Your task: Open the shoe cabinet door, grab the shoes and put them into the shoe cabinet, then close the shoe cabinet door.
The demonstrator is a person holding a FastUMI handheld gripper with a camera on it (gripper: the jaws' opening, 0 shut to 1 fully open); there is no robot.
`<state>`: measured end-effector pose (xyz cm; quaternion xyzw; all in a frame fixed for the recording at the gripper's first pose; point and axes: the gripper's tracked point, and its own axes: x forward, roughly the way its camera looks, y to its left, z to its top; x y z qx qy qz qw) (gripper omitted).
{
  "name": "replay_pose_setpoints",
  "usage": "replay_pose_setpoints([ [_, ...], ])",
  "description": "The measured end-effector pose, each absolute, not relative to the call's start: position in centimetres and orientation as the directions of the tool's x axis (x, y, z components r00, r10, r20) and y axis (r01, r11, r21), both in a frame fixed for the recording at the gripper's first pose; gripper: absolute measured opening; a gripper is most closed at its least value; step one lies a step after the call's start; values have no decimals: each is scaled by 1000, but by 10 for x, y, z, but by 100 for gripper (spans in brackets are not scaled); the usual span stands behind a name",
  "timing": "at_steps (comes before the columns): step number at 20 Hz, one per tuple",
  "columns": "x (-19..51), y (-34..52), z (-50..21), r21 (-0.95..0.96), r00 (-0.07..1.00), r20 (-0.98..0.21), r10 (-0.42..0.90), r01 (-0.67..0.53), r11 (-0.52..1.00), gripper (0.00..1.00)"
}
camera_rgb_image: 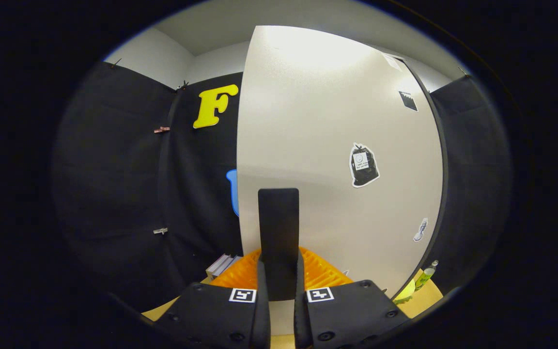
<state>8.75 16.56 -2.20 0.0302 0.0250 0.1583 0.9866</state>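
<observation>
The white cabinet door [308, 121] stands close in front of me, its left edge running down beside the black cloth wall. A flat black upright handle [279, 218] is fixed to the door's lower part. My gripper [279, 274] is shut on this handle, one finger pressing on each side of its lower end. The ribbed pads [320, 271] show on either side of the handle. A black sticker [364, 165] sits on the door to the right of the handle, with two smaller stickers near the door's right edge.
Past the door's lower right edge, a green bottle [426, 274] and a yellow-green object [405, 291] stand on a tan surface [431, 293]. A few flat grey items [223, 265] lie left of the fingers. Black cloth wall surrounds both sides.
</observation>
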Motion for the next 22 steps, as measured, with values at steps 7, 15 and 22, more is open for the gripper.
replay_pose_setpoints([
  [7,27,117,-20,68,940,-50,337,-334,940,23],
  [15,-28,27,-13,33,968,-44,249,-248,968,22],
  [22,-50,-61,-5,30,993,-38,110,-109,994,21],
])
